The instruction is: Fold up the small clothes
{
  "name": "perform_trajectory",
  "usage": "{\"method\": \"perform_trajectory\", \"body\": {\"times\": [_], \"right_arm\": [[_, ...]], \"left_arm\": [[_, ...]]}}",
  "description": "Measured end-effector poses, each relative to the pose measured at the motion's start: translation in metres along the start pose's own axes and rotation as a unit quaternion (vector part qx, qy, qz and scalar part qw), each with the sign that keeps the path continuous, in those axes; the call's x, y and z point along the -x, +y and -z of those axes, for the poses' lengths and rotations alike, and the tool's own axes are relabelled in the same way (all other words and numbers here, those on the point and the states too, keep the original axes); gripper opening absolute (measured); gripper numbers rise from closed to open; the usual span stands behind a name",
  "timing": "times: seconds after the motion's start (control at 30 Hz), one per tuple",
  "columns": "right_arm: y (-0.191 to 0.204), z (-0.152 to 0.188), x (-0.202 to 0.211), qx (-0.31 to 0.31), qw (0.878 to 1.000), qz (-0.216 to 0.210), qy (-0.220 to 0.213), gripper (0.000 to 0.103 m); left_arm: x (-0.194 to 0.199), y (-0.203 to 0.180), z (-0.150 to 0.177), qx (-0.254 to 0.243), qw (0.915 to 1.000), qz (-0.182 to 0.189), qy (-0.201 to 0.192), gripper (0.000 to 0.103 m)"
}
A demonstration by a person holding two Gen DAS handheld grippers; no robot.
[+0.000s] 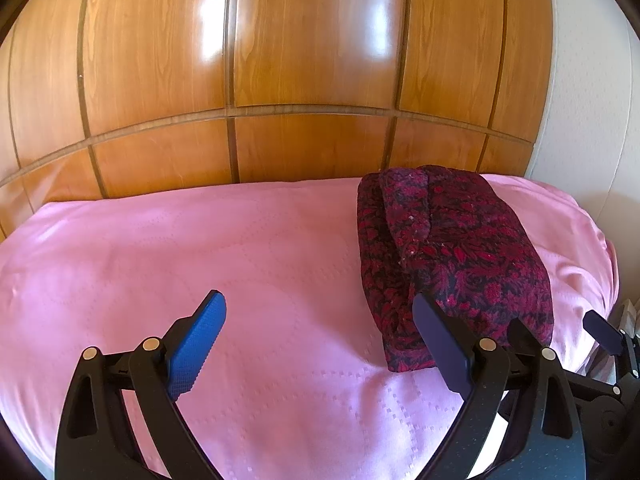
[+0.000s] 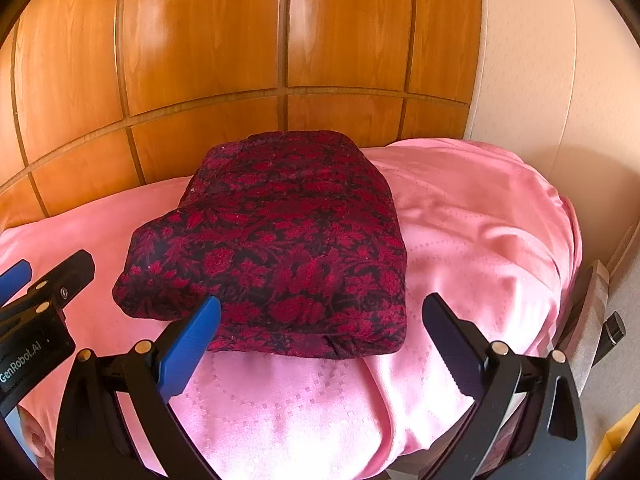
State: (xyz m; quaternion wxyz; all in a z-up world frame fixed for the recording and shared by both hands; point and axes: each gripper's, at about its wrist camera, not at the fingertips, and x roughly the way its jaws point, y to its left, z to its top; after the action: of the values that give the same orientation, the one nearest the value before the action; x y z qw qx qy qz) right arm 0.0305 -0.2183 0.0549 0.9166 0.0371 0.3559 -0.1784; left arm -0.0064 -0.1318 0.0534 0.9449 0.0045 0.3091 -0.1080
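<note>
- Glossy wooden panelling [image 1: 312,80] fills the background, with a plain pale wall [image 2: 532,60] to its right.
- Below it lies a pink bedspread [image 1: 200,248] with a faint quilted pattern, smooth on the left and rumpled toward the right edge.
- On the right part of the bedspread rests a dark red floral garment [image 2: 288,240], folded into a thick, roughly rectangular bundle; one folded flap runs along its left side in the left wrist view.
- The left gripper [image 1: 320,336] hangs over the bedspread with its blue-padded fingers [image 1: 196,344] spread wide and nothing between them; its right finger overlaps the garment's near corner in the view, though I cannot tell whether it touches.
- The right gripper [image 2: 320,340] is just in front of the garment's near edge, fingers wide apart and holding nothing.
- Both grippers sit side by side, each visible in the other's view.
</note>
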Motion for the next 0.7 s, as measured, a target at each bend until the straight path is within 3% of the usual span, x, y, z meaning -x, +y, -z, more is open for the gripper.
{"method": "perform_trajectory", "body": {"times": [0.7], "right_arm": [[0.0006,0.0006,0.0021,-0.006,1.0,-0.005,-0.002,0.1]], "left_arm": [[0.0051,0.0028,0.0008,0.0,0.9999,0.0,-0.01,0.093]]}}
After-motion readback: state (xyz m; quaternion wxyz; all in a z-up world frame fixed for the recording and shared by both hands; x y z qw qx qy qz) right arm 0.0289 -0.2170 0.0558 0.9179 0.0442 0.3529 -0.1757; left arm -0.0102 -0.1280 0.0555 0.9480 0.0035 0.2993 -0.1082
